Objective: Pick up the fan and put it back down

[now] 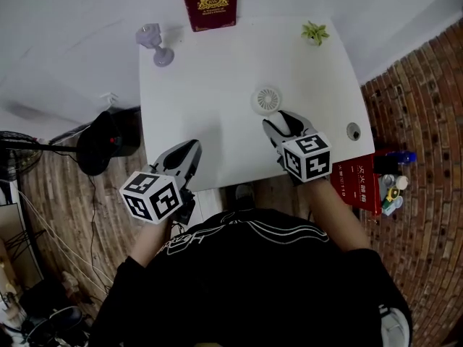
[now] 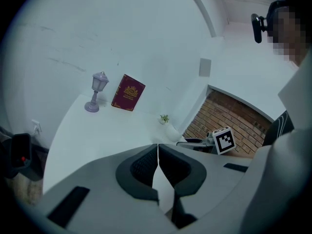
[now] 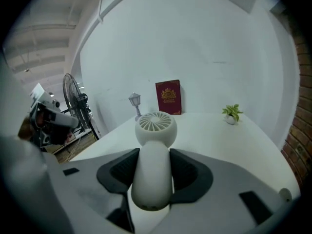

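a: what stands on the white table (image 1: 217, 107)?
b: a red book (image 1: 210, 4) upright at the far edge, a lilac lamp (image 1: 154, 43) left of it, a small potted plant (image 1: 315, 32) near the far right corner.

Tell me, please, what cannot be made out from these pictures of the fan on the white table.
- Handle of the fan: in the head view the right gripper covers it, so only the round head shows.
- Underside of the fan: the right gripper view's own jaws hide whether it touches the table.
- Cover print of the book: too small in every view.
- Small round thing near the table's edge: too small to identify.
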